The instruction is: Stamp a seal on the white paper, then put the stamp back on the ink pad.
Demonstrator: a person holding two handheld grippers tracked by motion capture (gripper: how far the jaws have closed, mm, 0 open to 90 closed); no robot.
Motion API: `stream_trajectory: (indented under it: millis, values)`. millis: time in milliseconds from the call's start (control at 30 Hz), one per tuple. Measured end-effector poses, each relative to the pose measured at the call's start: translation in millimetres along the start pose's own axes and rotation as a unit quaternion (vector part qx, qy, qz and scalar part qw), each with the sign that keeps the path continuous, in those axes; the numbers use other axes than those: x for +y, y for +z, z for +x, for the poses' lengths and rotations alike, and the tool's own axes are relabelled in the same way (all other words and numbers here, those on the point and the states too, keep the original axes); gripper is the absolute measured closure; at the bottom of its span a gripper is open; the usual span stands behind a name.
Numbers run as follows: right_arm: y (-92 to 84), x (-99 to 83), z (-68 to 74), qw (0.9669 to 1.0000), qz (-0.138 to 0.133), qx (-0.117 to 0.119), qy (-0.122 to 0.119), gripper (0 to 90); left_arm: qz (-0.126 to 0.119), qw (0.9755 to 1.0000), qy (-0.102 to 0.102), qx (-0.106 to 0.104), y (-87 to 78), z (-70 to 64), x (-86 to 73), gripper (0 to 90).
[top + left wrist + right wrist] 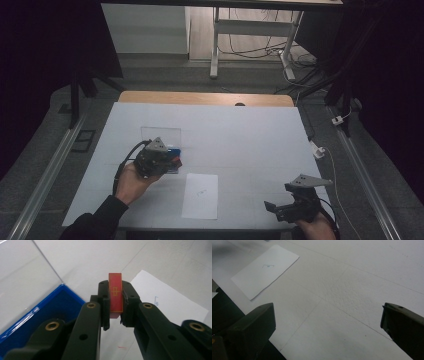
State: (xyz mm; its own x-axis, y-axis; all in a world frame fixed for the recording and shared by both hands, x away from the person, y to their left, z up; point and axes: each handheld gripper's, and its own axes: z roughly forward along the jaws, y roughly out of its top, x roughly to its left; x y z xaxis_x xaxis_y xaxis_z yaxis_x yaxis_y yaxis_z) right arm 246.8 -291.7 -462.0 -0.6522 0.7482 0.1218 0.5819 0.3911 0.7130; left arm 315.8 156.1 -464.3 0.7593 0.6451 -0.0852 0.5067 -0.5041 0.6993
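In the left gripper view, a small red block with thin gold markings is seen clamped upright between the black jaws of the left gripper, at the centre of the frame. A blue tray lies at the lower left of that view, below and beside the jaws, and a white sheet of paper lies at the right. In the high view, the left gripper is held over the blue tray at the left centre of the white table, with the paper just to its lower right. The right gripper is held at the lower right, well apart; in the right gripper view its jaws are spread wide over bare table, with nothing between them.
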Motion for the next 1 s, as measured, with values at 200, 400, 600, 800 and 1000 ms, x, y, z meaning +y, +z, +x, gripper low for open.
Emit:
stream_trajectory:
  millis: [200, 400, 600, 800, 1000]
  values:
    - [0.2, 0.1, 0.2, 1.0000, 0.000, -0.001, 0.000, 0.3, -0.001, 0.9999, -0.012, 0.011, -3.6, 8.9, -2.1, 79.7]
    - [0.4, 0.1, 0.2, 1.0000, 0.001, -0.001, 0.001, 0.3, -0.005, 0.9995, -0.024, 0.020, -5.4, 15.3, -3.5, 79.6]
    - [0.5, 0.1, 0.3, 1.0000, 0.001, -0.003, 0.001, 0.3, -0.008, 0.9991, -0.032, 0.027, -8.1, 21.3, -4.9, 79.6]
    - [0.2, -0.3, 0.0, 1.0000, 0.002, -0.002, 0.001, 0.3, -0.008, 0.9985, -0.040, 0.036, -10.2, 27.5, -6.2, 79.6]
    - [0.7, 0.5, 0.1, 1.0000, 0.006, -0.002, 0.001, 0.3, -0.008, 0.9978, -0.050, 0.044, -9.2, 34.2, -7.5, 79.6]
